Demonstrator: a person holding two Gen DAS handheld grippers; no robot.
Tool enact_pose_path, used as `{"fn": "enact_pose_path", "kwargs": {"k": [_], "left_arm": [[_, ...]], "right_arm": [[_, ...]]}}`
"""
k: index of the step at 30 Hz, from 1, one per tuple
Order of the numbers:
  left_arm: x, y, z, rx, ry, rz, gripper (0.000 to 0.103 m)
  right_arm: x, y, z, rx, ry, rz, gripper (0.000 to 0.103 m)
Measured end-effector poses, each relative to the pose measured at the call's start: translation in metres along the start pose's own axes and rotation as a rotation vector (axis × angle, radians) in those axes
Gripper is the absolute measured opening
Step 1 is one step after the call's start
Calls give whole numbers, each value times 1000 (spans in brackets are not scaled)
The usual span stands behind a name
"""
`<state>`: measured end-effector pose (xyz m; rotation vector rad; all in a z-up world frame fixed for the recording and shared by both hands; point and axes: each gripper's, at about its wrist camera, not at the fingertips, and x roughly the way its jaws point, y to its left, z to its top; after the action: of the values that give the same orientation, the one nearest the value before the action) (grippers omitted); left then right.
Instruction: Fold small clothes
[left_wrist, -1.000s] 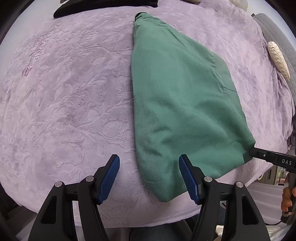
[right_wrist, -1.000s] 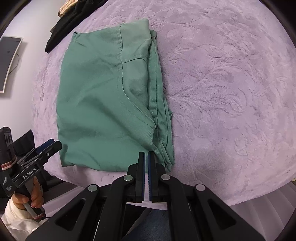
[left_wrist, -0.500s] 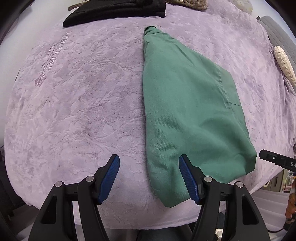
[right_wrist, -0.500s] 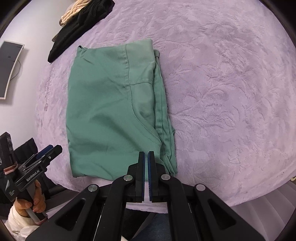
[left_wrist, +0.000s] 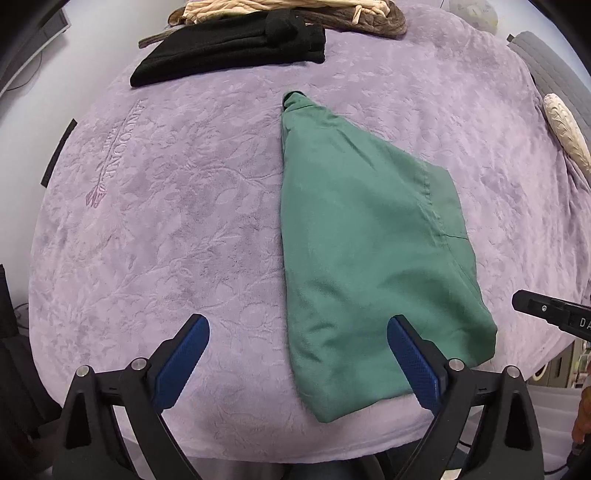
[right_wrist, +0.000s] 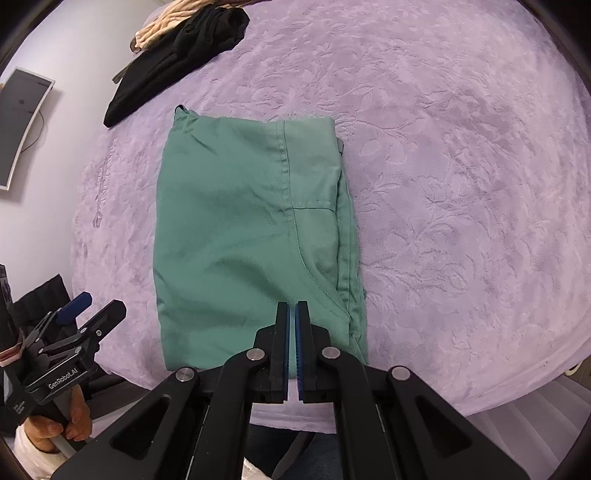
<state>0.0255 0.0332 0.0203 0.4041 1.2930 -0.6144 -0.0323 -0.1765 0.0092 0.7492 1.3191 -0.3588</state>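
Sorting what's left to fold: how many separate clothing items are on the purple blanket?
3 visible: the green garment, folded, in the middle; a black garment at the far edge; a beige garment just behind it. More may lie hidden in that far pile.

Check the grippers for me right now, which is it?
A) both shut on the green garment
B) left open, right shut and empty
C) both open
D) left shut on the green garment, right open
B: the left gripper has its blue pads spread wide above the purple blanket, while the right gripper has its jaws pressed together with no cloth between them, poised at the near edge of the folded green garment.
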Motion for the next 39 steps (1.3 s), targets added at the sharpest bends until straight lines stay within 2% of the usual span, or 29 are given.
{"fn": "enact_pose_path", "kwargs": {"k": [4,6,7,8,9,10,16,21,22,23,24,39], "left_arm": [[-9,-2,7,-7,-7,6,97],[-13,-4,11,-6,-17,41,98],[-15,-5,14,-4,-22,56,98],[-18,-5,16,-7,-30,59,98],[-20,-5,17,-11,-37,59,98],[-23,-6,18,-16,-42,60,98],[-33,-11,24,-28,-62,59,98],[-35,-13,25,-37,-64,69,98],[-35,-14,25,-34,-66,73,98],[-35,-15,25,-28,-66,86,98],[-35,-17,25,-20,-64,106,98],[-35,-20,23,-34,-42,64,98]], "right_arm": [[-12,11,4,-36,-35,-63,4],[-18,16,6,-51,-50,-88,8],[-21,19,7,-59,-57,-101,25],[-25,21,9,-66,-68,-117,58],[-28,24,9,-70,-77,-127,69],[-32,27,10,-77,-94,-138,75],[-45,39,15,-95,-122,-146,75],[-47,41,16,-87,-128,-159,83],[-46,41,16,-82,-126,-160,90],[-46,40,16,-76,-126,-159,100],[-45,40,15,-72,-129,-159,102],[-46,40,15,-72,-128,-207,103]]}}
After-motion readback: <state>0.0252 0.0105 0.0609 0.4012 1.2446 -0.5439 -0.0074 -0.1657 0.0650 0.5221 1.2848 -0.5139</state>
